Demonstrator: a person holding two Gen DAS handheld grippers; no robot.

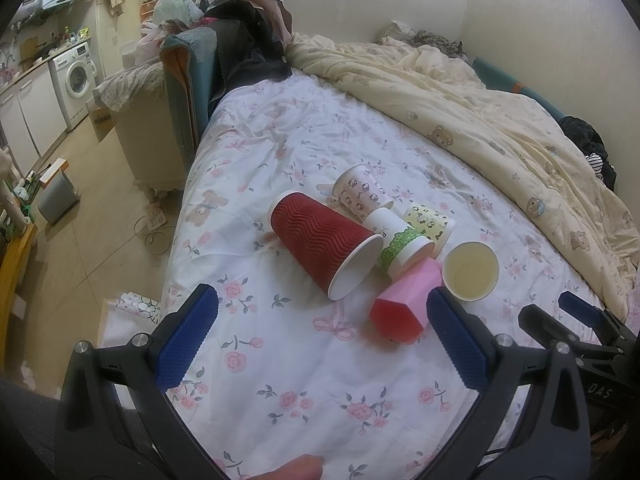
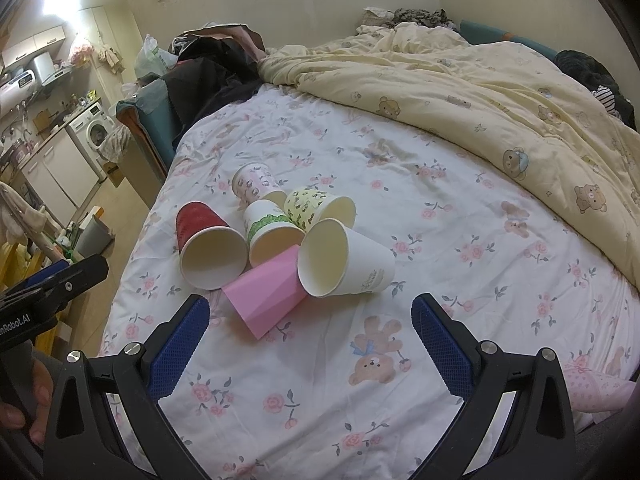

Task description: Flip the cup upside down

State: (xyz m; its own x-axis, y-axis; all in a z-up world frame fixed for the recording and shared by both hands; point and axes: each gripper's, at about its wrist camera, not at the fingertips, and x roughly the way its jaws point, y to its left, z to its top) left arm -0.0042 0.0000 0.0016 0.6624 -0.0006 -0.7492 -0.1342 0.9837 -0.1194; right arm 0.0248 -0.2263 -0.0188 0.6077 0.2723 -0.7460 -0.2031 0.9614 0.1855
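Note:
Several cups lie on their sides in a cluster on the floral bed sheet (image 1: 280, 360). A red ribbed cup (image 1: 324, 246) (image 2: 204, 240), a green-banded white cup (image 1: 400, 242) (image 2: 272, 232), a pink faceted cup (image 1: 404, 304) (image 2: 266, 294), a plain white cup (image 1: 472, 272) (image 2: 344, 258), a yellow panda cup (image 1: 430, 222) (image 2: 316, 208) and a pink patterned cup (image 1: 360, 194) (image 2: 252, 182). My left gripper (image 1: 320, 340) is open and empty, just short of the cluster. My right gripper (image 2: 310, 344) is open and empty, in front of the pink cup.
A cream bear-print duvet (image 1: 500, 112) (image 2: 500, 92) is bunched along the far and right side of the bed. Dark clothes (image 1: 248, 40) pile up at the far left corner. The bed's left edge drops to the floor (image 1: 92, 208). The right gripper's body shows in the left wrist view (image 1: 576, 328).

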